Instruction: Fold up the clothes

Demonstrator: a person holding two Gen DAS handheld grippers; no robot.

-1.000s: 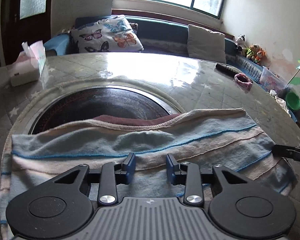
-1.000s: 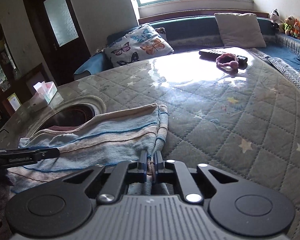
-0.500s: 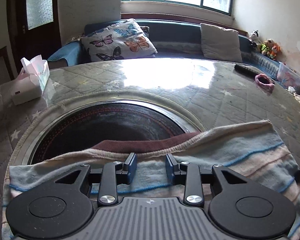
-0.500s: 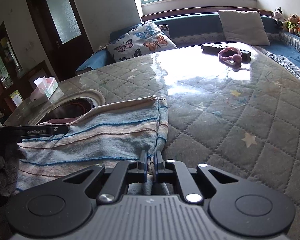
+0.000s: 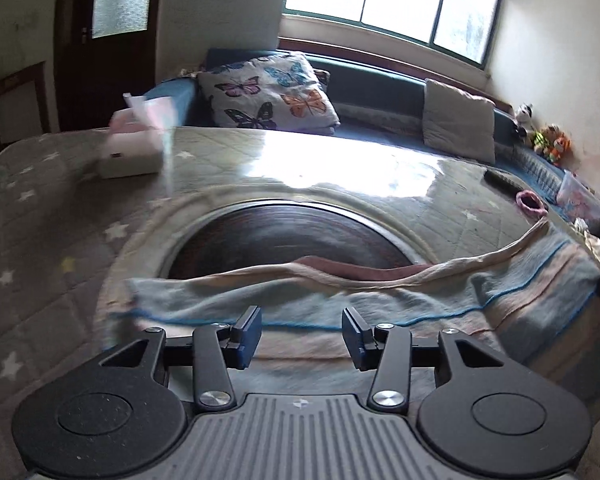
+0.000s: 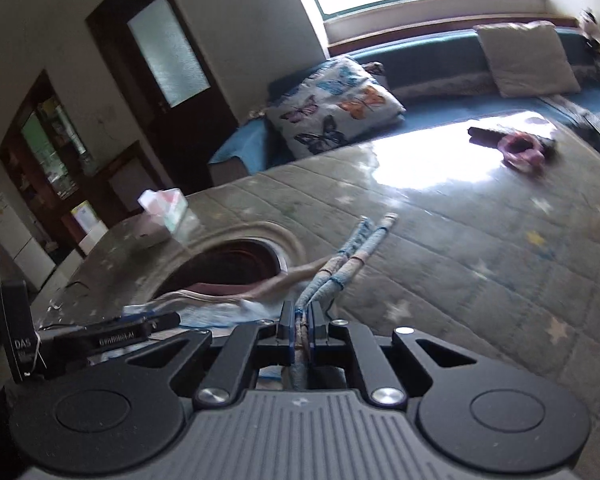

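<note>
striped cloth (image 5: 380, 300) lengthwise left-to-right, right end raised

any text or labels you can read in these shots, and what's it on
"DAS" – on the upright black block at the left edge of the right wrist view; a smaller line under it is too blurred to read.
"GenRobot-AI" or similar, partly blurred – on the side of the left claw, seen from the right wrist.
A small round logo on each claw's grey housing holds no readable letters.
The tissue box shows a mark too blurred to read.
</note>
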